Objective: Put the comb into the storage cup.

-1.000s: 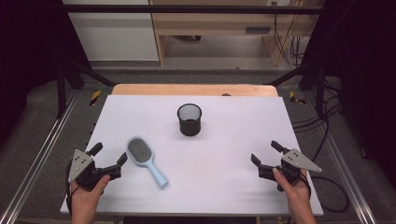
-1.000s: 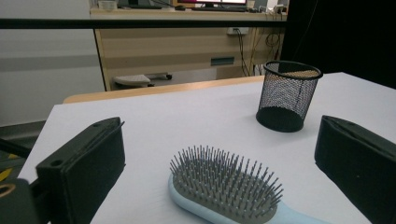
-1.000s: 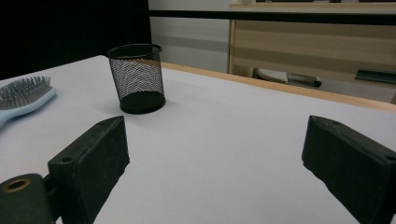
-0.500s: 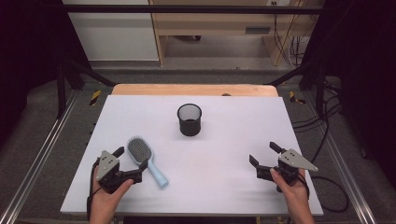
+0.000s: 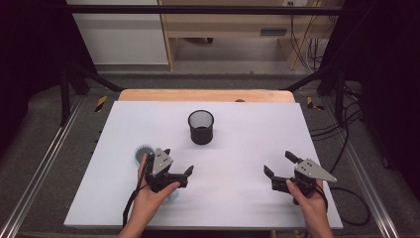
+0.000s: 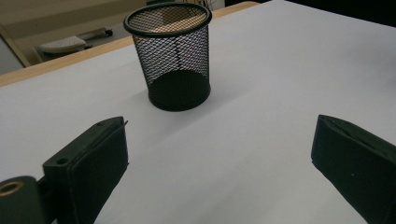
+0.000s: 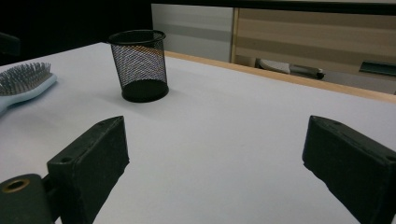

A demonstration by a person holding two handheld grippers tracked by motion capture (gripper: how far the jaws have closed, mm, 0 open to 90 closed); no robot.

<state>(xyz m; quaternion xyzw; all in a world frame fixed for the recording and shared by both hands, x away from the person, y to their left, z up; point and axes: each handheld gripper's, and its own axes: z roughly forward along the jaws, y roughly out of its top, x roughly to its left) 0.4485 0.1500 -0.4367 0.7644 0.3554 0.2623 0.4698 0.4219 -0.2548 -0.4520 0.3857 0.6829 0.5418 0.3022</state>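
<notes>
The left hand-held gripper [image 5: 177,163] has moved in from the tabletop's [image 5: 247,208] left edge and now hovers over the hairbrush [image 5: 142,151], jaws spread, probably about to grasp it. The right hand-held gripper [image 5: 279,164] stays spread, idle. The mesh pen cup [image 5: 201,127] stands beyond.

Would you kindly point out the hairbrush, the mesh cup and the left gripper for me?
hairbrush [image 7: 25,77]: right gripper view, on the bristled head.
mesh cup [image 5: 201,128]: high view, on the near side of its wall.
left gripper [image 5: 174,169]: high view, midway between its open fingers.
</notes>
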